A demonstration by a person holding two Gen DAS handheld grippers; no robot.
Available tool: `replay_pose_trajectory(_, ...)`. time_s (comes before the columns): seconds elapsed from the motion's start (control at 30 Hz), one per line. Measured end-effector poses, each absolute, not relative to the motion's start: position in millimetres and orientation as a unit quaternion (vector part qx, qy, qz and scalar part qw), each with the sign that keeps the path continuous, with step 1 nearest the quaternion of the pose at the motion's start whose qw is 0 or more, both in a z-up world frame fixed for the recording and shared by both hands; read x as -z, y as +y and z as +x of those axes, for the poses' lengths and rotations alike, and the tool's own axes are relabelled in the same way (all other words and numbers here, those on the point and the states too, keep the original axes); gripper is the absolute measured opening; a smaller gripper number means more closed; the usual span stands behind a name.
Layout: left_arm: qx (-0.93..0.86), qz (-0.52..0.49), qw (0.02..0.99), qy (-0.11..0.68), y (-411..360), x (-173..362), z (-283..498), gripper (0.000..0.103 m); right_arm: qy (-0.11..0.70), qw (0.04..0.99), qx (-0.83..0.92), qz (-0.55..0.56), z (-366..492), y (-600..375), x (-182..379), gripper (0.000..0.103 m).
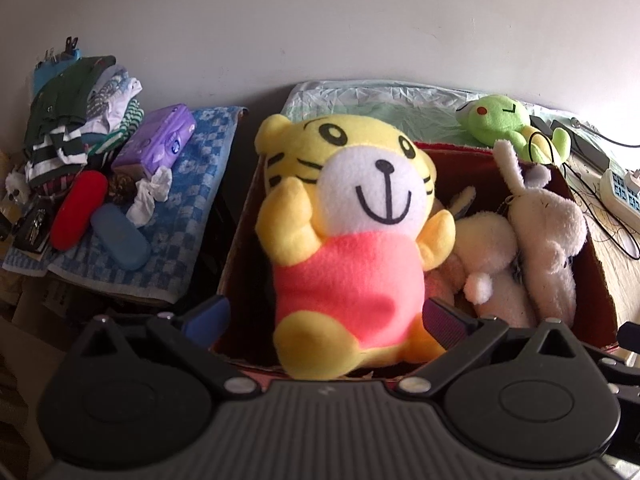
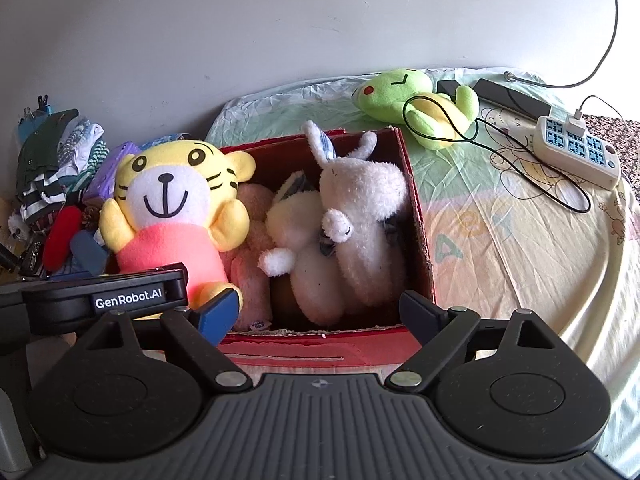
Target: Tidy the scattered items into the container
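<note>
Clothes pile [image 1: 76,120] sits left of the checkered towel [image 1: 200,184], with a purple tissue pack [image 1: 160,140], red case [image 1: 78,210] and blue case [image 1: 120,236] on it.

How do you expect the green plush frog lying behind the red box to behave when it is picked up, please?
The green plush frog looks soft and stuffed, so it probably squashes and sags. It likely weighs little. A black cable lies looped over it and may drag along.

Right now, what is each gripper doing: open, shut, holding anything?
Left gripper: open, astride the tiger plush, not gripping.
Right gripper: open, holding nothing.
</note>
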State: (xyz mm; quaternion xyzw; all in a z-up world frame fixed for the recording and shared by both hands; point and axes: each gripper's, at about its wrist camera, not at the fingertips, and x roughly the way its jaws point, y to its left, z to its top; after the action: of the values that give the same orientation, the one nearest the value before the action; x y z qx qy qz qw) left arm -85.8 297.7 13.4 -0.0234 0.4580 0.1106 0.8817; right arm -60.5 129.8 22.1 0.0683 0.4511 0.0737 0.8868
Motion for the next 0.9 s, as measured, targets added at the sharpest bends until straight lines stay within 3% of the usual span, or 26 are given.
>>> replay_pose_trajectory(0.9,-0.121,-0.036,0.868,0.48,300,-3,-114,0.102,0.472,0.871,-0.077,0.112,-74,132,-7,0.089)
